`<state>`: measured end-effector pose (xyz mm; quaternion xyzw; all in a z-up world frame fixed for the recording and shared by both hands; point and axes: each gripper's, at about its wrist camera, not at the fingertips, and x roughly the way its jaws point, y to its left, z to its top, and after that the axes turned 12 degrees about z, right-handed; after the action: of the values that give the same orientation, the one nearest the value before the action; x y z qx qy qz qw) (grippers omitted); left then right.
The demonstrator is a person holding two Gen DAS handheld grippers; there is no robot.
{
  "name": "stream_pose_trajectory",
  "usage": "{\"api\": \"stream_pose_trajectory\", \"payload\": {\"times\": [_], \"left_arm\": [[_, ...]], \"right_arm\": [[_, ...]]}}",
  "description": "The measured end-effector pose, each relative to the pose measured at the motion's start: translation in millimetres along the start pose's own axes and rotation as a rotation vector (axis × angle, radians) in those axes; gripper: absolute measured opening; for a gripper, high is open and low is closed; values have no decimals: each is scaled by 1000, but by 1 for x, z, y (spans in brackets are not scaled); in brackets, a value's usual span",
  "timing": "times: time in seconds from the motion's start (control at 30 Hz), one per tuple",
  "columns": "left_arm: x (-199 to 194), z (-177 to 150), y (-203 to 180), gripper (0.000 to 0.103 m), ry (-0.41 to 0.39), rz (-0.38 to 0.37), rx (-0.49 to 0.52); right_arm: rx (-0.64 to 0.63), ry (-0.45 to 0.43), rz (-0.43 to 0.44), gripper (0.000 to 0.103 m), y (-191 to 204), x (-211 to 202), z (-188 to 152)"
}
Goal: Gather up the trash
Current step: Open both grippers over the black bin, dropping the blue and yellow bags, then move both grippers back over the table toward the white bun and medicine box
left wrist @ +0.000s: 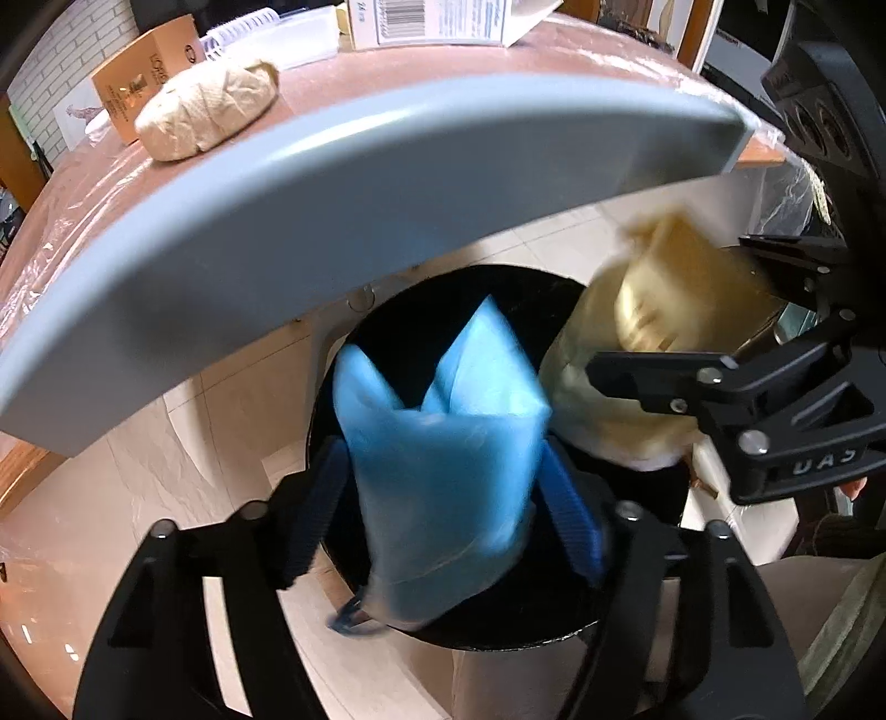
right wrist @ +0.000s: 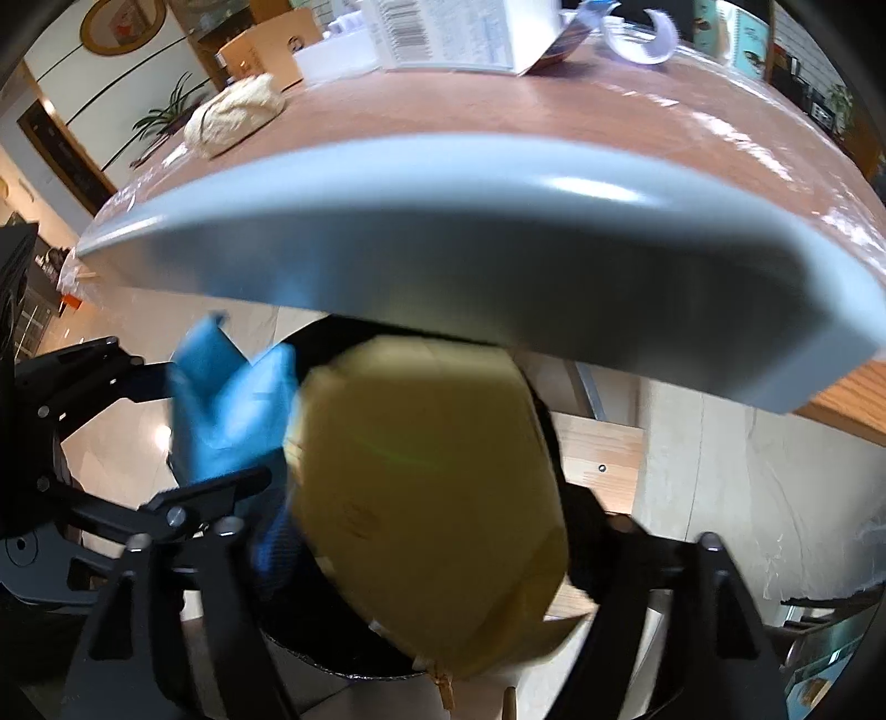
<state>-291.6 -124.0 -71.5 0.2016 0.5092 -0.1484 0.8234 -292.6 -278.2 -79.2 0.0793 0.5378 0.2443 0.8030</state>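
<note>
My left gripper [left wrist: 443, 498] is shut on a crumpled blue plastic bag [left wrist: 443, 437] and holds it over the dark mouth of a black bin [left wrist: 498, 637] under the table edge. My right gripper [right wrist: 432, 531] is shut on a tan paper bag [right wrist: 432, 487], also over the bin [right wrist: 310, 648]. In the left wrist view the right gripper [left wrist: 692, 354] with the tan bag [left wrist: 664, 310] is just to the right of the blue bag. In the right wrist view the left gripper [right wrist: 166, 437] with the blue bag [right wrist: 227, 404] is at the left. Both bags are blurred.
A grey table edge [left wrist: 387, 183] overhangs the bin. On the brown tabletop lie a beige wrapped bundle [left wrist: 207, 111], an orange box [left wrist: 141, 72] and a white carton [left wrist: 443, 22]. Pale tiled floor [left wrist: 166, 471] surrounds the bin.
</note>
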Motion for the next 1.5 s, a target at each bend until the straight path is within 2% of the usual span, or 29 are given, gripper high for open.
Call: {"api": "stream_pose_trajectory", "payload": {"times": [0.3, 0.43, 0.53, 0.6, 0.67, 0.77, 0.87, 1.03, 1.27, 1.37, 1.5], "left_arm": [[-14, 0, 16, 78, -12, -19, -36], [-36, 3, 22, 78, -54, -31, -49], [-65, 6, 29, 78, -116, -67, -76], [-88, 12, 32, 89, -173, -93, -95], [-111, 19, 41, 96, -253, -100, -118], [-129, 30, 52, 101, -336, -61, -140], [-131, 46, 59, 101, -372, -3, -168], [-111, 68, 75, 101, -346, 68, -198], [-78, 89, 92, 101, -281, 91, -214], [-63, 96, 94, 101, -252, 101, -201], [-49, 101, 93, 101, -223, 103, -178]], "right_arm": [[36, -49, 0, 84, -5, -30, 0], [-21, -106, -32, 84, 4, -59, 3], [-64, -177, -47, 89, 15, -88, 11], [-92, -235, -53, 93, 19, -108, 16], [-120, -284, -59, 97, 22, -123, 24], [-144, -343, -73, 99, 25, -137, 41], [-127, -381, -111, 99, 17, -143, 61], [-64, -402, -105, 99, 0, -141, 91], [-110, -348, -158, 99, -7, -111, 124], [-89, -332, -147, 99, -14, -99, 137], [-123, -298, -140, 99, -12, -81, 147]]}}
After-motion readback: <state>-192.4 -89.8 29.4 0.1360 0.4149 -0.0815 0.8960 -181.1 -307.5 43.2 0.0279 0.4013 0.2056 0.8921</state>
